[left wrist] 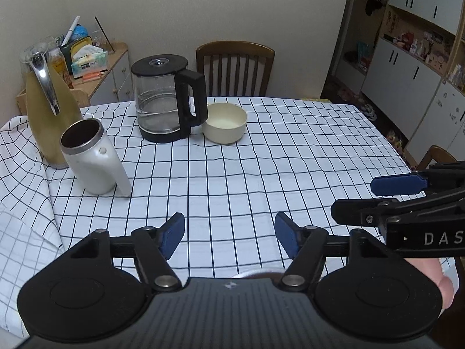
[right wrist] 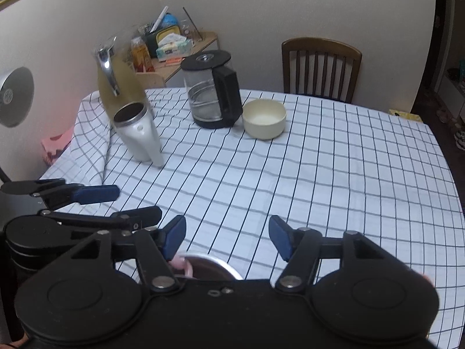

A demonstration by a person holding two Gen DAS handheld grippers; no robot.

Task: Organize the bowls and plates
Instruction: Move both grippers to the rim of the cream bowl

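Both grippers, left gripper [left wrist: 229, 237] and right gripper [right wrist: 226, 237], gape empty above checked tablecloth [left wrist: 232, 174]. Risk: reaching for cream bowl [left wrist: 224, 122] could clip glass kettle [left wrist: 168, 101] touching it.

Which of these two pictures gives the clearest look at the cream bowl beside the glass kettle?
The left wrist view shows the cream bowl best: it sits near the picture's middle, larger and sharp, with its inside visible, next to the glass kettle. The right wrist view also shows the whole bowl, only smaller and a little softer.
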